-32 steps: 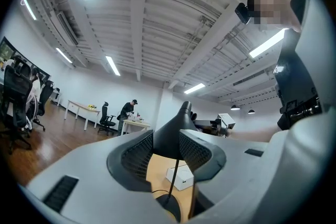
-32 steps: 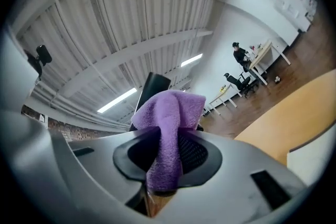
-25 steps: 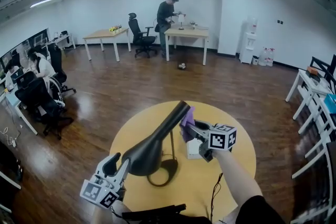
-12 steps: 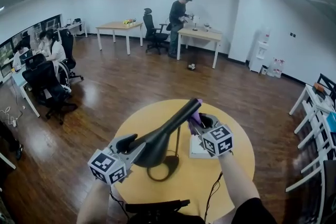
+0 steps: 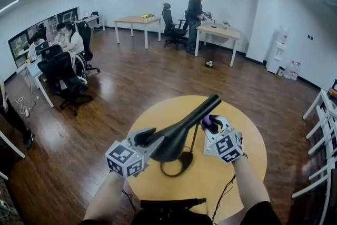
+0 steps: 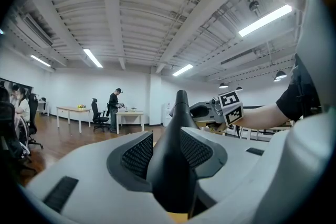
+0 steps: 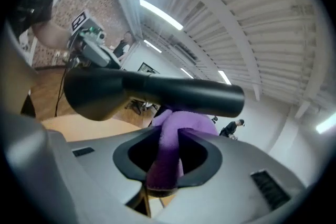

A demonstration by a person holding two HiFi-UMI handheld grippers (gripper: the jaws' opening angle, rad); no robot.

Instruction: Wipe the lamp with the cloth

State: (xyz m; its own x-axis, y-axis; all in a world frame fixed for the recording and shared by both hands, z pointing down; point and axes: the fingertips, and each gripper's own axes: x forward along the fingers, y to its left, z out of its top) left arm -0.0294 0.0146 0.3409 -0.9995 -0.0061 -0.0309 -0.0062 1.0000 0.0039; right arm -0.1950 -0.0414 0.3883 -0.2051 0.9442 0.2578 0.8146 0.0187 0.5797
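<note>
cloth [image 5: 209, 124] mostly hidden behind the lamp [image 5: 176, 137], seemingly touching it.

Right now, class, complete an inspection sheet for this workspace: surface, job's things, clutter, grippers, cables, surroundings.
Surface: round yellow table, carrying the lamp's base.
Job's things: black cone-headed desk lamp, head tilted; purple cloth against the lamp's tube.
Clutter: nothing seen.
Grippers: left gripper, jaws shut on the lamp's head end; right gripper, jaws shut on the purple cloth.
Cables: thin black cable running off the table's near edge.
Surroundings: dark wooden floor, far desk, office chair, seated people at left, standing person.
</note>
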